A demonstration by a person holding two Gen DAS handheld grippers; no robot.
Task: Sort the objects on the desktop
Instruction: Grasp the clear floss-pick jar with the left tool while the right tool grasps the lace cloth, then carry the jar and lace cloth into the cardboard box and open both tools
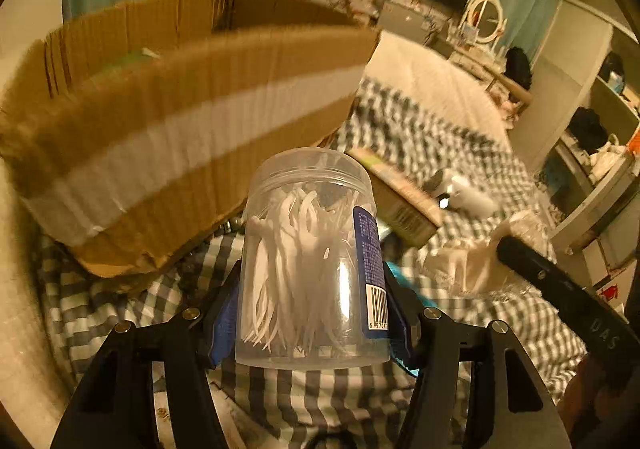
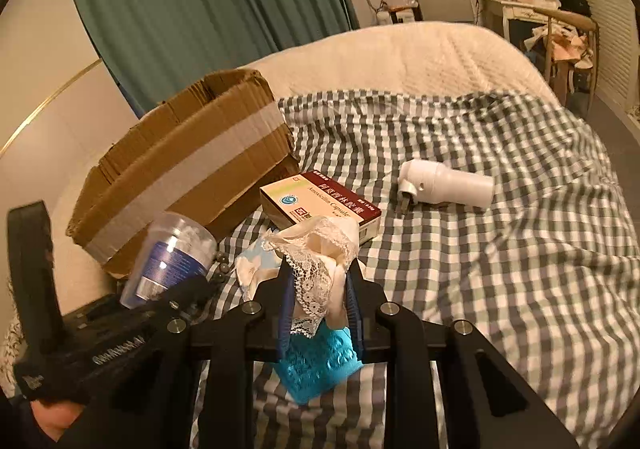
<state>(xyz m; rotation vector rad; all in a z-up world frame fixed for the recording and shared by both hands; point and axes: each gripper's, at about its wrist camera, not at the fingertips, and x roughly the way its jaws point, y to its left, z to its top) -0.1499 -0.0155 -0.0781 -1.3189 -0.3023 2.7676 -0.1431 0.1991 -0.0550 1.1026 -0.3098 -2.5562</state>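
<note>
While the left gripper (image 1: 316, 313) is clamping the clear plastic jar of white floss picks (image 1: 314, 257) between its blue-padded fingers (image 1: 224, 317), the trouble I am watching for is slippage: the jar wall is smooth and round, the pads are biting low on its body, and any tilt on the way over could be letting it roll out. It is hanging above the grey-and-white checked bedsheet (image 1: 304, 401), just in front of the brown corrugated cardboard box with the pale tape band (image 1: 192, 137). That box wall is rising right ahead, blurred and leaning, so a low approach is risking a knock against the rim, and the soft bed under it could be letting the box tip.

Over on the right gripper (image 2: 320, 313), the fingers are closing on a cream lace-trimmed cloth (image 2: 320, 265), with a turquoise embossed packet (image 2: 320, 365) lying directly underneath; whether the packet is caught too, I cannot tell. Loose lace is dangling and could be snagging.

Room is opening to the right: the maroon-and-white medicine carton (image 2: 324, 205) is sitting just beside the box, the white cylindrical plug-in device (image 2: 444, 185) is lying well apart on open sheet. Both grippers are crowding the same corner, near one another, so a collision is my second worry.
</note>
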